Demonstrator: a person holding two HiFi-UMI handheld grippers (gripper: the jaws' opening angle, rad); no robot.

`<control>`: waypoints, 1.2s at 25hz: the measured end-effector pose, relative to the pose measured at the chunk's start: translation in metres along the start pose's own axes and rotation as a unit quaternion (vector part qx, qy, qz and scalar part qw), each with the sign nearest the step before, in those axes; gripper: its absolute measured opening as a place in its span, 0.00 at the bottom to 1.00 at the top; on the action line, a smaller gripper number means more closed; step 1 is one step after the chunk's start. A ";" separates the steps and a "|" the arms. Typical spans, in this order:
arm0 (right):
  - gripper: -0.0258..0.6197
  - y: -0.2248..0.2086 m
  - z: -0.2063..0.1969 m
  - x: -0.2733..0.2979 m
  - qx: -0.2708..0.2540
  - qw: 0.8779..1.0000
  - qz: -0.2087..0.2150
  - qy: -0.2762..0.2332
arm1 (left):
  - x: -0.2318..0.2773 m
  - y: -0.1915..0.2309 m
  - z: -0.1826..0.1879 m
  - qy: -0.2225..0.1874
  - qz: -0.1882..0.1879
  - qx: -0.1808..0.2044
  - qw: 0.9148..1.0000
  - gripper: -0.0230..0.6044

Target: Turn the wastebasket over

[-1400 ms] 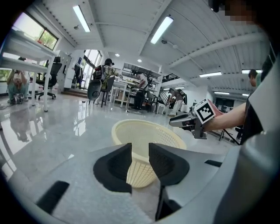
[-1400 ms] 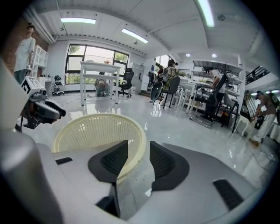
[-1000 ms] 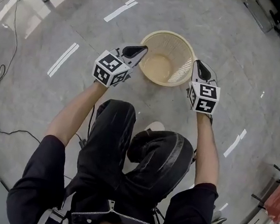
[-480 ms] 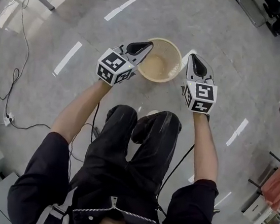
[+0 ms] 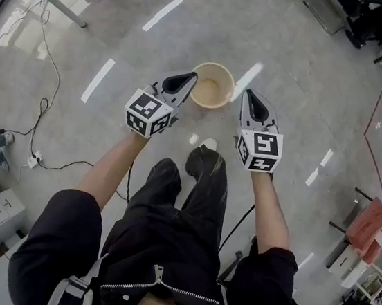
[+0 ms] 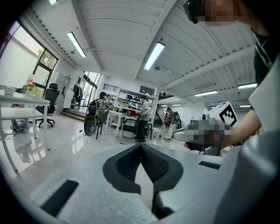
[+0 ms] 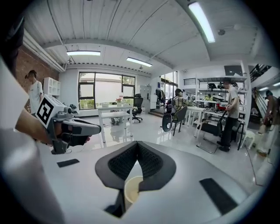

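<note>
The wastebasket [image 5: 211, 86] is sitting free of both tongs. The left gripper [image 5: 190, 78] is holding its jaws pressed together on nothing, and the right gripper [image 5: 248, 94] is doing the same. Between their tips, the basket is standing mouth-up on the grey floor [image 5: 294, 57], ahead of the person's shoe [image 5: 209, 144], with white tape strips [image 5: 162, 13] lying farther out.

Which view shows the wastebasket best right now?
Head view: the whole wastebasket stands mouth up on the floor, nothing covering it. Right gripper view catches only a sliver of its rim through the gap under the shut jaws. Left gripper view doesn't show it.
</note>
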State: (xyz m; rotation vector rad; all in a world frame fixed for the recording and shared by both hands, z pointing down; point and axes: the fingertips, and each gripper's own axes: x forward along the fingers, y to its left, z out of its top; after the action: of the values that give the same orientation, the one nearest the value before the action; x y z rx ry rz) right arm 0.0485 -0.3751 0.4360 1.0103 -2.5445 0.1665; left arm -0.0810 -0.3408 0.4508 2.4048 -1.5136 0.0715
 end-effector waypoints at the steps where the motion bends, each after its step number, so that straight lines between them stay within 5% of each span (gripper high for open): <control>1: 0.06 0.008 0.014 -0.016 0.010 1.000 -0.001 0.001 | -0.014 -0.010 0.015 0.002 0.003 0.001 1.000 0.04; 9: 0.05 0.053 0.075 -0.133 0.072 0.997 -0.021 -0.001 | -0.091 -0.106 0.098 0.024 0.005 0.014 1.000 0.04; 13: 0.05 0.076 0.097 -0.154 0.086 0.995 -0.039 -0.023 | -0.121 -0.119 0.124 0.006 0.007 0.035 0.999 0.04; 30: 0.05 0.121 0.115 -0.185 0.068 0.996 -0.034 -0.041 | -0.150 -0.145 0.121 0.010 -0.021 0.020 1.000 0.04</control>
State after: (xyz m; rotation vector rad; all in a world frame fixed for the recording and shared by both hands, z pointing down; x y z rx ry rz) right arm 0.0515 -0.1982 0.2608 1.1756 -2.5967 0.2883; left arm -0.0332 -0.1845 0.2736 2.4591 -1.4653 0.1171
